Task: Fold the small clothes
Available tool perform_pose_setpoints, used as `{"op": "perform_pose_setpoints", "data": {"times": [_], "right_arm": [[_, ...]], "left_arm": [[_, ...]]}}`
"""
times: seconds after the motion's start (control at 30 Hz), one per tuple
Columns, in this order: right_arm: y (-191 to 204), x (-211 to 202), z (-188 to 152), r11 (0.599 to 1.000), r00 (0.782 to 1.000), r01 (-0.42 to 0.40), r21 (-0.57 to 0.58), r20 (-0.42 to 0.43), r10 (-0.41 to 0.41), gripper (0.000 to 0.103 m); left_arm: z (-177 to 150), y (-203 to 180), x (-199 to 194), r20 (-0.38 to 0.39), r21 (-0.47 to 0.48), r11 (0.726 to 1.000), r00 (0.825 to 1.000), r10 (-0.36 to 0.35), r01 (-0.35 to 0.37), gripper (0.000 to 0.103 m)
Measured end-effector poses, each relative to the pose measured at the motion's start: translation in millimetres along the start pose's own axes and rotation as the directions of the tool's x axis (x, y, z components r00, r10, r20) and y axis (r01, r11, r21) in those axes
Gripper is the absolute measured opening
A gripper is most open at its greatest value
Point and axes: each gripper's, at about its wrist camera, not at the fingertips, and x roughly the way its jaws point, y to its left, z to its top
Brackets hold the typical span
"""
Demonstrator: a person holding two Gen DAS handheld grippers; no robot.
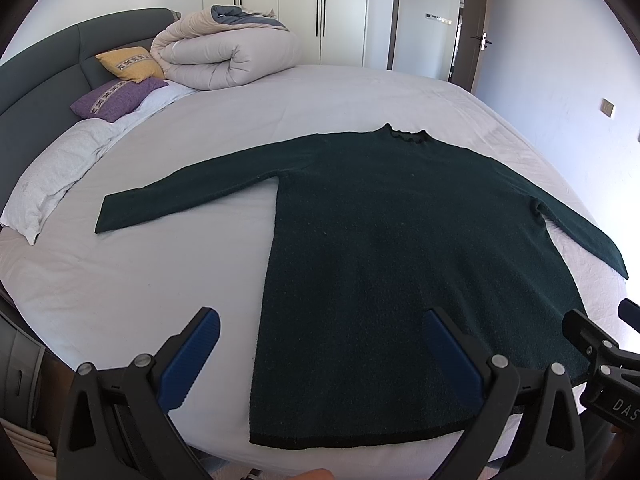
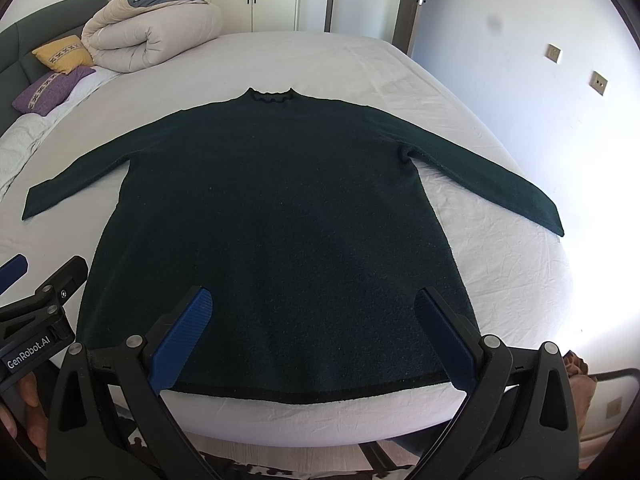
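Dark green long-sleeved sweater [image 2: 280,208] lies flat, face up on the bed [image 2: 360,64], sleeves spread out, black-trimmed hem at the near edge. Left gripper [image 1: 324,328] and right gripper [image 2: 314,304] both spread wide, holding nothing, above the hem. White sheet, rolled duvet [image 1: 224,56], yellow pillow [image 1: 130,63], purple pillow [image 1: 116,98] by dark headboard [image 1: 60,64]; white wardrobe [image 1: 304,4] behind.

The left gripper [image 1: 320,322] and right gripper [image 2: 314,300] hover side by side with jaws spread wide (nothing between them), the right one nearer centre.
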Motion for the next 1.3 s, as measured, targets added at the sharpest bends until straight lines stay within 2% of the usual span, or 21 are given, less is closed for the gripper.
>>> {"op": "perform_pose_setpoints", "data": {"times": [0.93,1.1,1.17,1.23,1.3], "right_arm": [[2.3,2.5,-4.5,1.0,1.0,-0.003,0.001,-0.005,0.003,0.103],[-1.7,6.6,-5.8,0.999,0.999,-0.039,0.018,-0.006,0.039,0.103],[-14.4,9.4,-3.2,0.994,0.996,-0.093,0.051,0.006,0.093,0.103],[-47.5,14.6,2.2,0.98,0.99,-0.144,0.137,0.033,0.14,0.103],[-89.5,22.5,6.4,0.951,0.982,-0.188,0.247,0.068,0.176,0.103]], "left_arm": [[-8.3,6.2,4.1,-0.006,0.004,1.0,1.0,0.002,-0.002,0.103],[-10.1,7.5,13.5,-0.023,0.007,1.0,1.0,-0.016,0.017,0.103],[-9.4,9.0,21.2,-0.051,0.001,0.999,0.998,-0.032,0.032,0.103],[-6.7,11.5,33.5,-0.102,-0.02,0.998,0.993,-0.061,0.059,0.103],[-3.6,15.2,46.5,-0.146,-0.057,0.991,0.981,-0.13,0.123,0.103]]}}
